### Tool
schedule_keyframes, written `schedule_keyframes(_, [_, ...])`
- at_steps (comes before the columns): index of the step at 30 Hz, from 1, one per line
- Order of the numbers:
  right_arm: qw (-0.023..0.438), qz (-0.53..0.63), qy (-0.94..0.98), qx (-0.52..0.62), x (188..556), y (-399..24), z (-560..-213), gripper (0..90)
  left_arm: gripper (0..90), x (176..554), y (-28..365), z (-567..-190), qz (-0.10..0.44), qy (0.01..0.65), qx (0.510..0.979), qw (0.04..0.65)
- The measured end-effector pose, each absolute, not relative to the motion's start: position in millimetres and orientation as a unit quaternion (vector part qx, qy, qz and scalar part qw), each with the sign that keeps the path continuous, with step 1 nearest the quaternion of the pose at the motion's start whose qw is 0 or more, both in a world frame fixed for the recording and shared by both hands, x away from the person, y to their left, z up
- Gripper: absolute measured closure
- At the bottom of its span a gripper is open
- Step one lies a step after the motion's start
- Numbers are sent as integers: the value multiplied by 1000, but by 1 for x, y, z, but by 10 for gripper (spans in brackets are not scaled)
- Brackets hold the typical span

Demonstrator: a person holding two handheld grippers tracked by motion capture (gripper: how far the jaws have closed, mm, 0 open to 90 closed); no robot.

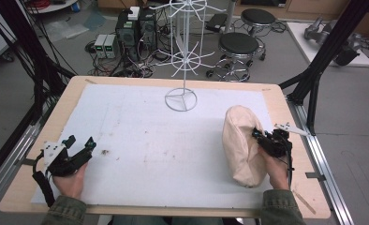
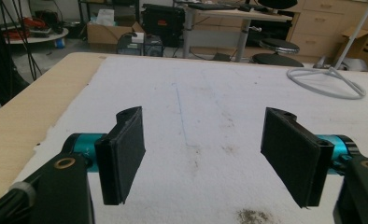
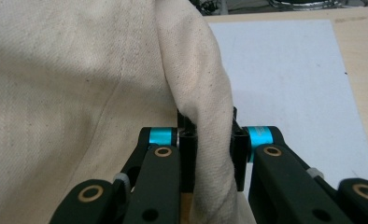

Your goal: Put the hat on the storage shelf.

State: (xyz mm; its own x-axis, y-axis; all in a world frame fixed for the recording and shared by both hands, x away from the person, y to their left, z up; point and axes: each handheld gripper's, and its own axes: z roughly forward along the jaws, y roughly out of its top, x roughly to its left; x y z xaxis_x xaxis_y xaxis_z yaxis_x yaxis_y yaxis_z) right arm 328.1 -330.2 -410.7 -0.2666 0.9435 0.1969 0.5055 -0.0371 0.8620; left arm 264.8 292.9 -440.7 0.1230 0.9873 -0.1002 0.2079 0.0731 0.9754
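Cream cloth bag (image 1: 241, 145): soft, light, likely floppy; pinched at rim fold by right gripper (image 3: 213, 154). Left gripper (image 2: 203, 156) wide apart, empty.

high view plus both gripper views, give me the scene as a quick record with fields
surface: wooden table covered by a white sheet
cloth item: cream fabric bag, on the sheet's right side
right gripper: jaws shut on a fold of the bag's fabric
left gripper: jaws open, nothing between them, low over the sheet near the left edge
rack: white wire stand, ring base at the sheet's far edge
marks: small dark stain beside the left gripper
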Motion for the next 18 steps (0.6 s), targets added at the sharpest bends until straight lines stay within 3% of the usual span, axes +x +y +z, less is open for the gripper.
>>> schedule_keyframes(18, [233, 561, 639, 472, 314, -316, -388, 792, 303, 266, 292, -441, 385, 532, 562, 502])
